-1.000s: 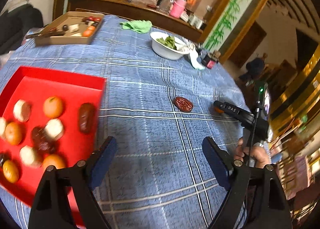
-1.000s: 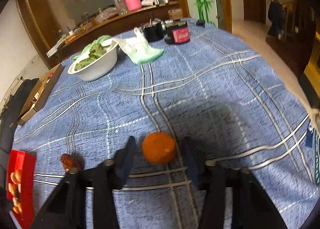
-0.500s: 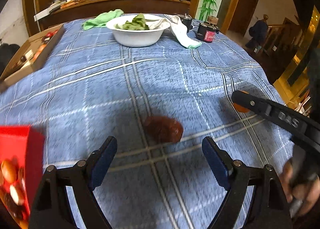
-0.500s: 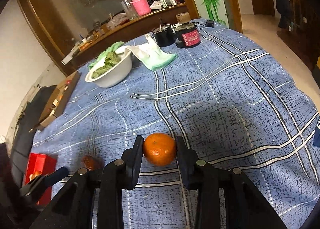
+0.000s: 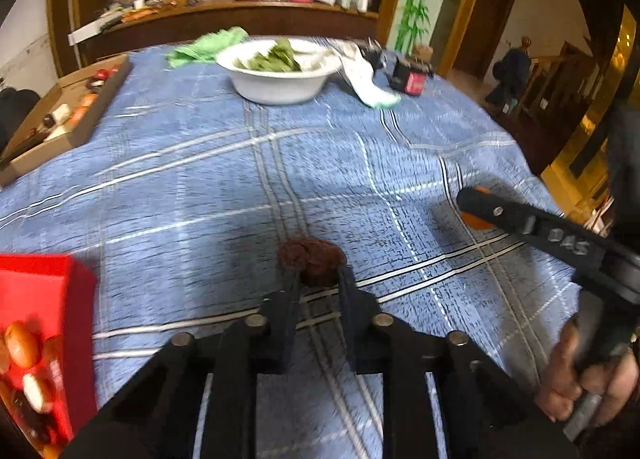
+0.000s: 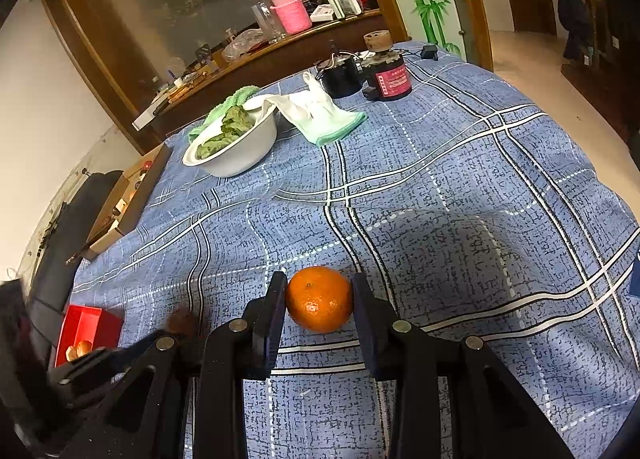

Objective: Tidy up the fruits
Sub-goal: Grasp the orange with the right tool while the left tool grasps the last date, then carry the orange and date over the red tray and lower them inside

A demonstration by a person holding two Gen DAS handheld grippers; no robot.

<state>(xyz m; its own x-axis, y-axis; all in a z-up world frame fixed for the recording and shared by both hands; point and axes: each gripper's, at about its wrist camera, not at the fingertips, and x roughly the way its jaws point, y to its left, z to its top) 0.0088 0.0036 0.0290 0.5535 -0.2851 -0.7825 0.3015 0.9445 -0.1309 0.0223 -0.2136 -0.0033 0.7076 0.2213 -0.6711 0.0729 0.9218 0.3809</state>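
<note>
A dark brown date (image 5: 312, 255) lies on the blue checked tablecloth, and my left gripper (image 5: 316, 273) is closing on it, its pads pressing both sides. The red tray (image 5: 48, 287) with several oranges, dates and white fruits sits at the left edge. In the right wrist view, an orange mandarin (image 6: 319, 299) sits between the pads of my right gripper (image 6: 319, 283), which is shut on it just above the cloth. The date (image 6: 182, 323) and the blurred left gripper show at lower left, near the red tray (image 6: 86, 323).
A white bowl of greens (image 6: 236, 147) stands mid-table with a white-green cloth (image 6: 320, 115) beside it. Two dark jars (image 6: 388, 75) stand at the far edge. A cardboard box (image 5: 60, 123) of small items lies far left. A person's hand (image 5: 580, 387) holds the right gripper.
My left gripper swung right from the red tray to the date and shut on it. The right gripper closed on the mandarin and stays there.
</note>
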